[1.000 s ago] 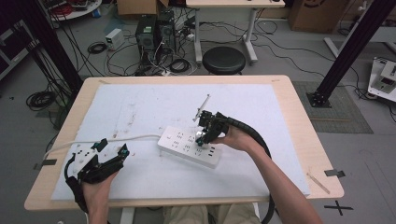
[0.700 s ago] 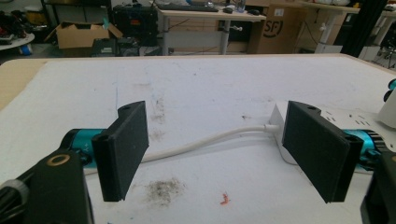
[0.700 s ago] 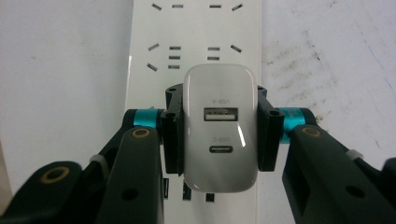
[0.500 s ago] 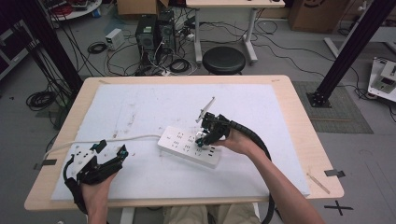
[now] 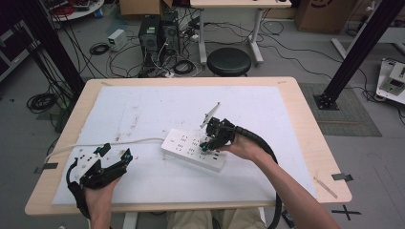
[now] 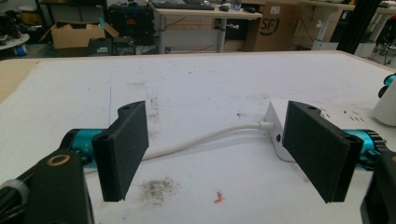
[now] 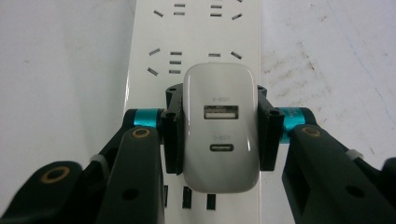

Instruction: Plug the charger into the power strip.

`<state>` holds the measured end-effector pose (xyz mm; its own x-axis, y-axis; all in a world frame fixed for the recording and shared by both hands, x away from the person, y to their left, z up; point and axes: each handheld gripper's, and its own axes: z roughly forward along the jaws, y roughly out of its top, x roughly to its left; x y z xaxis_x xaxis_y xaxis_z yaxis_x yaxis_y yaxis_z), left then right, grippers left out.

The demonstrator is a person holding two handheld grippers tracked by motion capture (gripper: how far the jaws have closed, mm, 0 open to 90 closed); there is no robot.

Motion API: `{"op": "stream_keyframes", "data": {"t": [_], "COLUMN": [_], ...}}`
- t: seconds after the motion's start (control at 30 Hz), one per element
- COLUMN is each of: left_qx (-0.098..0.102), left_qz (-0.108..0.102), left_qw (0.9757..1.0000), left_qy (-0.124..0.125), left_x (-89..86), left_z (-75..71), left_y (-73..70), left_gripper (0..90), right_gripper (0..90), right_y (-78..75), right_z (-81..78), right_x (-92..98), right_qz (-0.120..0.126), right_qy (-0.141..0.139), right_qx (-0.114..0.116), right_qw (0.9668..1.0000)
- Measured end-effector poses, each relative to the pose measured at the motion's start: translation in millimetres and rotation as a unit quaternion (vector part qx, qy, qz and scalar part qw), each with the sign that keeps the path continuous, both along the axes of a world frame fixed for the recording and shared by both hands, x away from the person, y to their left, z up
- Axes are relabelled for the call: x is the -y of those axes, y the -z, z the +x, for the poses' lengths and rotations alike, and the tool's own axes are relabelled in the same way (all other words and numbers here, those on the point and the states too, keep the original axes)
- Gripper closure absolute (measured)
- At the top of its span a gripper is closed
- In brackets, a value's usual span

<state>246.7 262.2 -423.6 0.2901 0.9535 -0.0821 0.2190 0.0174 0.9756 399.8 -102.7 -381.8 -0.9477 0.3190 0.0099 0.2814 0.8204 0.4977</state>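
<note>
Both right tongs point(image 7: 215, 133) pads clamp charger point(image 7: 220, 130) over strip point(image 7: 196, 32).

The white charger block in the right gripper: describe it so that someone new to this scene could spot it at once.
On the white mat covering the wooden table, a white power strip lies near the middle. Above its near end, the right gripper clamps a small white charger block between its black jaws. Its face carries two ports, one USB-A and one USB-C, whereas the strip around it carries slotted sockets.

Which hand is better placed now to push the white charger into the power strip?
Right. The right gripper already clamps the white USB wall charger directly above the white plastic power strip; the left gripper rests open, apart.
</note>
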Motion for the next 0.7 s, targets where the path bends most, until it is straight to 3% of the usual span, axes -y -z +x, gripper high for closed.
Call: {"op": "stream_keyframes", "data": {"t": [0.23, 0.43, 0.7], "left_qx": [-0.005, -0.004, -0.006], "left_qz": [0.003, 0.003, 0.004], "left_qw": [1.0000, 1.0000, 0.9999], "left_qy": [0.003, 0.002, 0.007], "left_x": [-0.7, -0.3, 3.2], "left_z": [-0.2, 1.6, 4.7], "left_y": [0.5, 1.0, 2.6], "left_gripper": [22.8, 22.8, 22.8], "right_gripper": [63.9, 64.0, 63.9], "right_y": [2.6, 4.9, 4.3], "right_z": [7.6, 5.1, -3.2], "right_x": [6.6, 7.8, 2.2], "right_qz": [0.023, 0.033, 0.015], "right_qy": [0.015, 0.013, 0.014], "right_qx": [-0.039, -0.024, 0.001], "right_qw": [0.9989, 0.9991, 0.9998]}}
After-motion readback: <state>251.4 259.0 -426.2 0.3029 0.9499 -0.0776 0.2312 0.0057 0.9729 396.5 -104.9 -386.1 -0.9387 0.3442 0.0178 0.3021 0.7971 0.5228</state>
